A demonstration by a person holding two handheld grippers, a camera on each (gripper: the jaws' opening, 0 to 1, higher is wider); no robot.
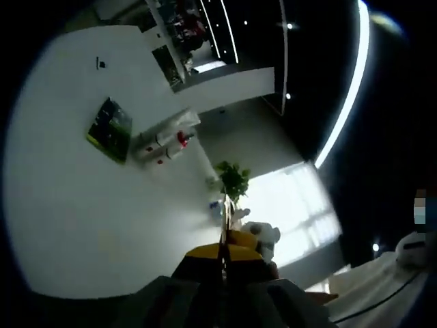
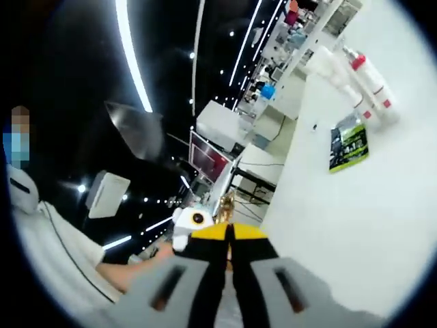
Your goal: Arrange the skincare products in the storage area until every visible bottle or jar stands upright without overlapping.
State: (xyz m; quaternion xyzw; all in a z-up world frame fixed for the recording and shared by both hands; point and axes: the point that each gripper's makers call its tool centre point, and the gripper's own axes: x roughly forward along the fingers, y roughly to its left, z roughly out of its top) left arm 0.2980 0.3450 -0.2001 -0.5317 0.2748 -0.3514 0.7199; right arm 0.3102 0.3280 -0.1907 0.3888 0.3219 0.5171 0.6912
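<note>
1. Looking along my left gripper (image 1: pixel 222 256), I see my 2 jaws pressed together, their yellow-banded tips meeting with nothing caught between them.
2. Beyond those tips a white wall (image 1: pixel 89 205) fills most of the left gripper view, with a green poster (image 1: pixel 110 129) stuck on it.
3. Just beside the poster, white bottles with red caps (image 1: pixel 171 142) hang on the wall, lying close together; I cannot tell whether any of them overlap.
4. A leafy green plant (image 1: pixel 232 179) stands near my left tips, with small white and yellow objects (image 1: pixel 254 236) clustered at its foot, too blurred to name.
5. My right gripper (image 2: pixel 229 236) is likewise closed, its 2 jaws touching and holding nothing.
6. In the right gripper view the same white bottles with red caps (image 2: pixel 365 75) sit high on the wall (image 2: pixel 355 232), well apart from my tips, with the poster (image 2: pixel 349 147) just beside them.
7. A person in white (image 2: pixel 48 239) is at the left edge, one hand (image 2: pixel 133 270) near my right gripper.
8. Long light strips (image 2: pixel 133 55) cross the dark ceiling.
</note>
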